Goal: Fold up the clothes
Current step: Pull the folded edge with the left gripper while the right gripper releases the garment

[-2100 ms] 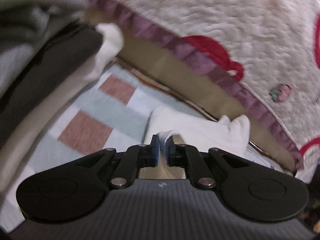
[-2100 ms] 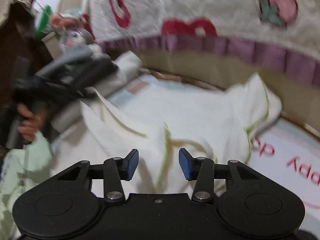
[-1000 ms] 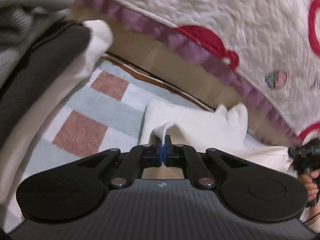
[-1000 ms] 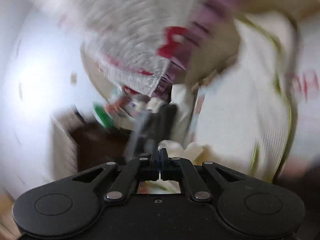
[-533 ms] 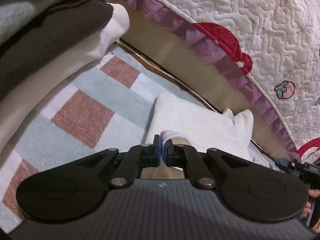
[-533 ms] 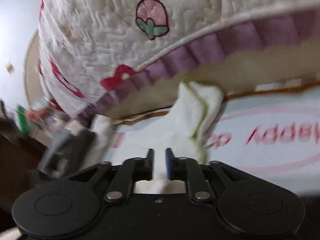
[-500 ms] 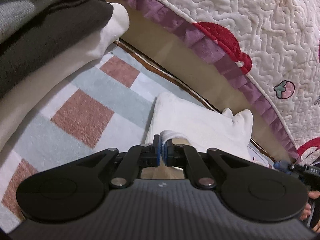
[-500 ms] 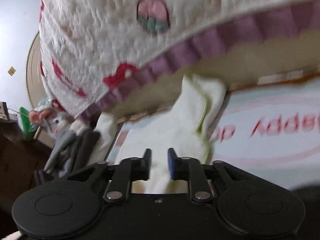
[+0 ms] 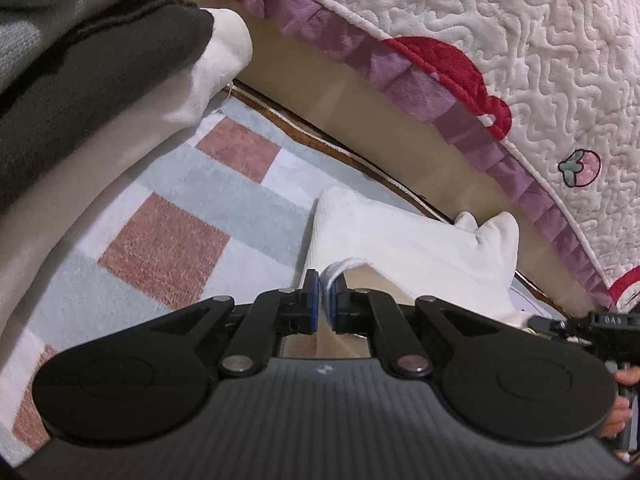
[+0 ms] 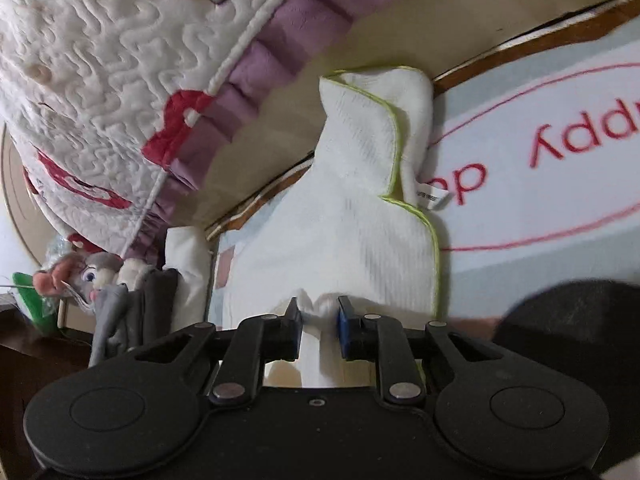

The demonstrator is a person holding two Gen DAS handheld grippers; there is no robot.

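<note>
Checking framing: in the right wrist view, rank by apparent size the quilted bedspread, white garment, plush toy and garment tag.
1. Quilted bedspread, though cropped by the frame.
2. White garment, though nearness enlarges it.
3. Plush toy.
4. Garment tag.

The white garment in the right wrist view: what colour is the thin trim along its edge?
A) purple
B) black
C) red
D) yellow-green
D: the white garment has a thin yellow-green line of stitching running along its folded edge, above the right gripper, whose jaws have a bunch of the same cloth between them.
</note>
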